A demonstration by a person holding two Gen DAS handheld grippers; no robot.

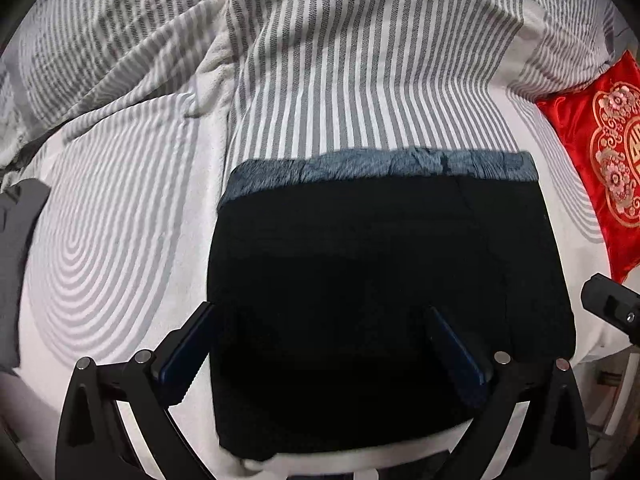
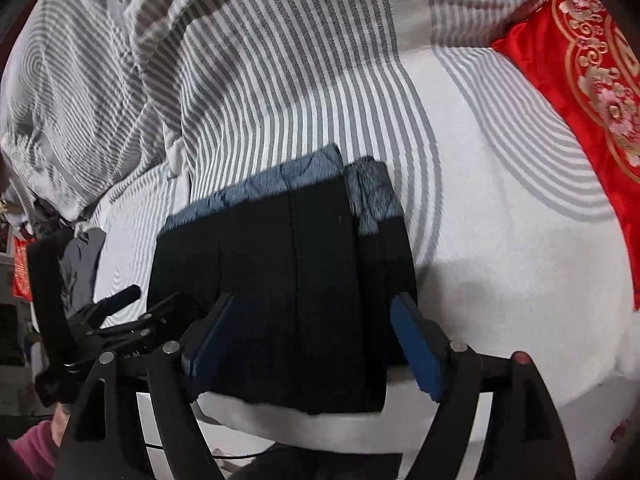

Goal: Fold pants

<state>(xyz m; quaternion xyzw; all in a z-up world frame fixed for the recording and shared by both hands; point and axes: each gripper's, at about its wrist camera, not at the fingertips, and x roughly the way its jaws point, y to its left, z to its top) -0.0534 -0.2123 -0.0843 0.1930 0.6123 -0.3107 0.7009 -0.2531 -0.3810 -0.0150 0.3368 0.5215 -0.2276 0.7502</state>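
Observation:
The black pants (image 1: 380,288) lie folded into a compact rectangle on the striped bed sheet (image 1: 120,220), with a blue-grey fleecy lining (image 1: 380,166) showing along the far edge. My left gripper (image 1: 322,312) stands open above the near half of the pants, nothing pinched between its blue pads. In the right wrist view the same pants (image 2: 288,260) lie in stacked layers. My right gripper (image 2: 316,298) is open over their near edge, its pads apart and holding nothing. The left gripper (image 2: 120,312) shows at the left there, and the right gripper's body (image 1: 608,304) at the right edge of the left wrist view.
A red cushion (image 2: 580,80) with gold embroidery lies on the right of the bed. A rumpled grey-striped blanket (image 1: 320,60) covers the far side. A grey garment (image 2: 80,264) sits at the left. The bed's front edge (image 2: 320,428) runs just below the pants. A pink sleeve (image 2: 32,448) shows bottom left.

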